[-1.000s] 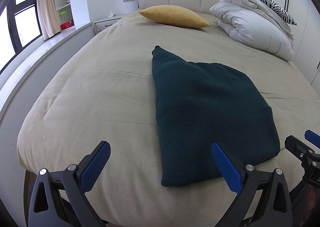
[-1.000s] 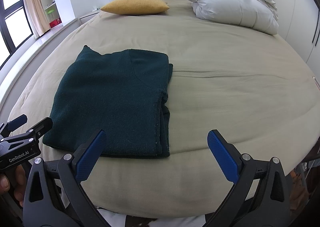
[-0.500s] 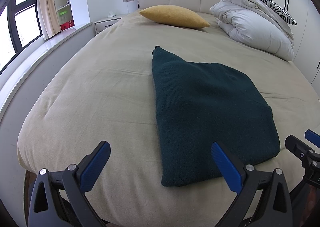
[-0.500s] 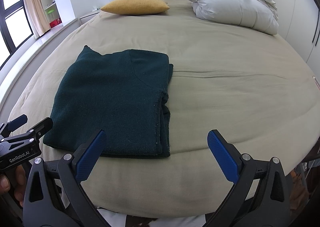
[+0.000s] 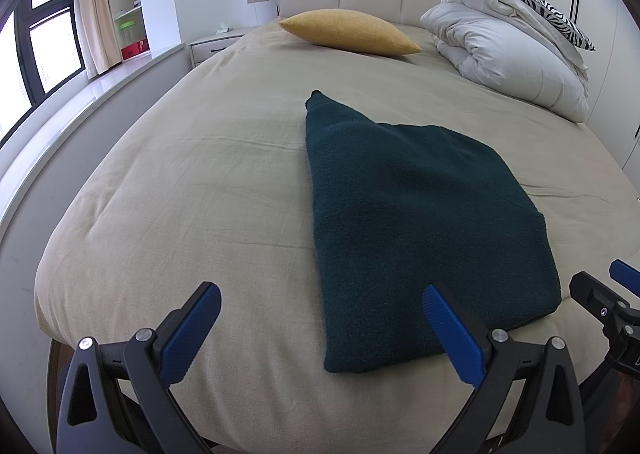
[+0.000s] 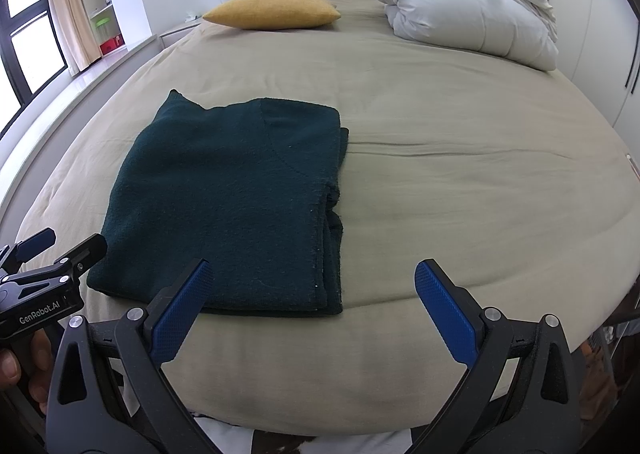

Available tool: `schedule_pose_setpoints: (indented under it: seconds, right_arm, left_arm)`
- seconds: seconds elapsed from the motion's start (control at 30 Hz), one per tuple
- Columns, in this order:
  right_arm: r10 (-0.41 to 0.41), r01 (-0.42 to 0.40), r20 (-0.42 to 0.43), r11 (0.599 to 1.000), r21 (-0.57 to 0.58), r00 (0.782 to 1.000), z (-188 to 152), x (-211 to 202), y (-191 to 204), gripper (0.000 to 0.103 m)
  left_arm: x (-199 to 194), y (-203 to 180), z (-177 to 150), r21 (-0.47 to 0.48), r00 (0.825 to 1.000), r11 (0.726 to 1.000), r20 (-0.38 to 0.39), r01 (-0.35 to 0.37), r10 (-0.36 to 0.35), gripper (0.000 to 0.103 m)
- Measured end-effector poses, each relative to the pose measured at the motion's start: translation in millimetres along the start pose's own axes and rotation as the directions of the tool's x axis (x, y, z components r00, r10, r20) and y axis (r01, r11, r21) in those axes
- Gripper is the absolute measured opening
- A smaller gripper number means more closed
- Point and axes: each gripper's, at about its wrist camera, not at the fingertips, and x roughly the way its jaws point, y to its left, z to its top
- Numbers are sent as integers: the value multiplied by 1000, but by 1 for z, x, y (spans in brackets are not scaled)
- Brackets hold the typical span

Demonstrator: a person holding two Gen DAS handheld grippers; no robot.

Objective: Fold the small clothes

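**A:** Where's the sweater (image 6: 228, 206) vs the grippers?

**B:** Flat on the bed (image 6: 460, 174), near the foot edge, already folded into a rough rectangle. Long axis runs from the foot edge toward the headboard. One pointed corner sticks out at the far left.

**A:** Which side is closer?

**B:** Roughly between them. From the left gripper (image 5: 320, 318) it lies ahead and to the right; the near left corner sits between its fingers. From the right gripper (image 6: 312, 294) it lies ahead and to the left; the stacked open edges line up just inside its left finger (image 6: 180, 310).

**A:** Finger state?

**B:** Both spread wide, holding nothing, clear of the cloth.

**A:** Next move?

**B:** Likely one more fold across the long axis: each gripper takes a near corner and carries it toward the far edge. Could also be finished.
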Motion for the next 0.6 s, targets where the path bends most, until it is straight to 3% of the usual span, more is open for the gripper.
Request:
schedule_pose_setpoints:
  seconds: [0.6]
  right_arm:
    - [5,-5,-4,1000,-2,1000,-1,0,1,102]
  left_arm:
    - [2,1,-5,8,1000,1000,-13,0,0,103]
